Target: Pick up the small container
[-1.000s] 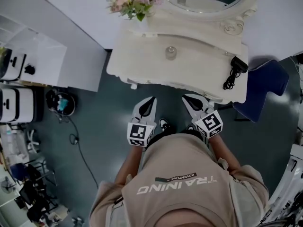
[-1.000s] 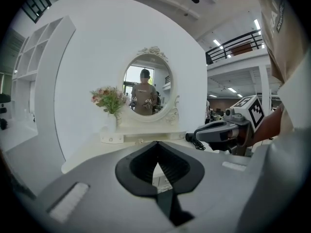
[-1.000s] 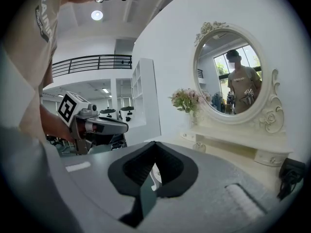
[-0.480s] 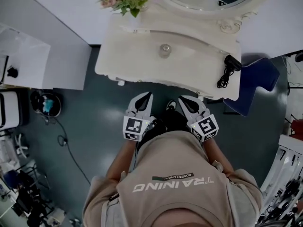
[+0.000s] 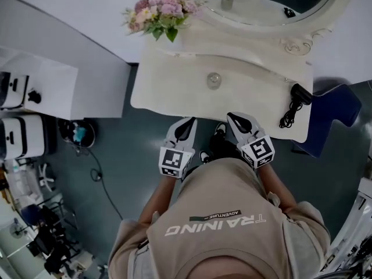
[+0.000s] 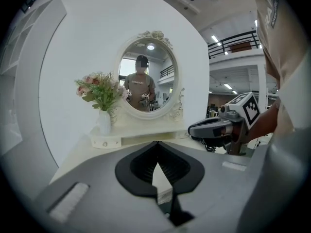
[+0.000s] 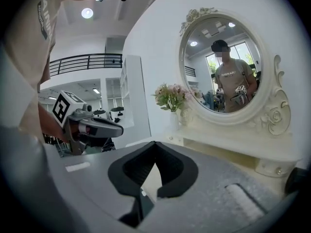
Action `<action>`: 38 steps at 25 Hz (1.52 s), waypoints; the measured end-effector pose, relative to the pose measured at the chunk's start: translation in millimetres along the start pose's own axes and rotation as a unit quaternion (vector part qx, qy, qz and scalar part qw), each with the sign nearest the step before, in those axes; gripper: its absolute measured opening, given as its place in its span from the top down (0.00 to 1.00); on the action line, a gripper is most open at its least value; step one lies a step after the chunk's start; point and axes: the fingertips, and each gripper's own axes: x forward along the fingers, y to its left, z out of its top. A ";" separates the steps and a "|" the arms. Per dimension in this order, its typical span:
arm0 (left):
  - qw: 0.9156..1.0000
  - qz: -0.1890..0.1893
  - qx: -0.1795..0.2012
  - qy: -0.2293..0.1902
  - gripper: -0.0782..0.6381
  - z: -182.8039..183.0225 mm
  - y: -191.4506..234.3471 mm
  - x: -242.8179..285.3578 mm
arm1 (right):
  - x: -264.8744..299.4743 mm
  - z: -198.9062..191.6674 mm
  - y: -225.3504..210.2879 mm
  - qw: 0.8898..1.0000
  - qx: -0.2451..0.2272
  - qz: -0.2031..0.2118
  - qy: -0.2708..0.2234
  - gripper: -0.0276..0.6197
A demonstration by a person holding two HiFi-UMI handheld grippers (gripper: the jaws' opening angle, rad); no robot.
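The small container (image 5: 214, 80), a clear round jar with a lid, stands in the middle of the cream dressing table (image 5: 168, 92). Both grippers hang side by side at the table's front edge, nearer to me than the jar. My left gripper (image 5: 186, 123) is shut and empty, just short of the edge. My right gripper (image 5: 234, 117) is also shut and empty, its tips over the edge. In the left gripper view my left gripper (image 6: 156, 143) points at the mirror, with the right gripper (image 6: 214, 129) beside it. The jar is hidden in both gripper views.
A vase of pink flowers (image 5: 161, 13) stands at the table's back left, an oval mirror (image 5: 264, 2) behind. A black corded appliance (image 5: 297, 97) lies at the right end. A blue seat (image 5: 340, 106) is right of the table, white cabinets (image 5: 64, 92) left.
Both grippers have moved forward together towards the table's front edge, staying shut. The head view has swayed left and back.
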 end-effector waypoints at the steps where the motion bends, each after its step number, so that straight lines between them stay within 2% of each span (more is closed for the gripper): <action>1: 1.000 0.003 0.003 0.006 0.87 2.8 6.2 6.6 | 8.0 6.0 -8.0 1.000 -0.002 0.003 -0.005 0.95; 6: 0.999 0.016 0.033 0.003 0.87 35.9 32.0 48.5 | 37.8 19.3 -48.3 1.000 -0.002 0.022 -0.017 0.95; 9: 0.998 0.021 0.053 0.002 0.87 54.3 41.0 69.0 | 48.0 28.0 -63.9 0.999 -0.022 0.033 -0.023 0.95; 14: 0.997 0.026 0.067 0.017 0.87 59.4 50.9 95.2 | 57.1 32.6 -80.6 0.998 -0.030 0.050 -0.028 0.95; 18: 0.997 0.031 0.073 0.022 0.87 60.0 48.8 106.8 | 54.6 17.1 -89.5 0.998 -0.032 0.048 -0.012 0.95; 23: 0.996 0.024 0.085 0.025 0.87 63.4 49.2 105.9 | 49.7 16.2 -96.9 0.999 -0.010 0.028 -0.016 0.95; 29: 0.996 0.006 0.084 0.030 0.87 56.8 54.4 119.4 | 43.7 19.9 -107.9 1.000 -0.011 -0.011 -0.023 0.95; 34: 0.996 -0.030 0.083 0.016 0.87 57.6 52.0 132.2 | 31.2 15.7 -108.8 0.998 0.014 -0.055 -0.015 0.95; 38: 0.995 -0.060 0.079 0.003 0.87 64.0 54.0 136.0 | 31.9 23.5 -96.2 0.997 0.020 -0.070 -0.013 0.95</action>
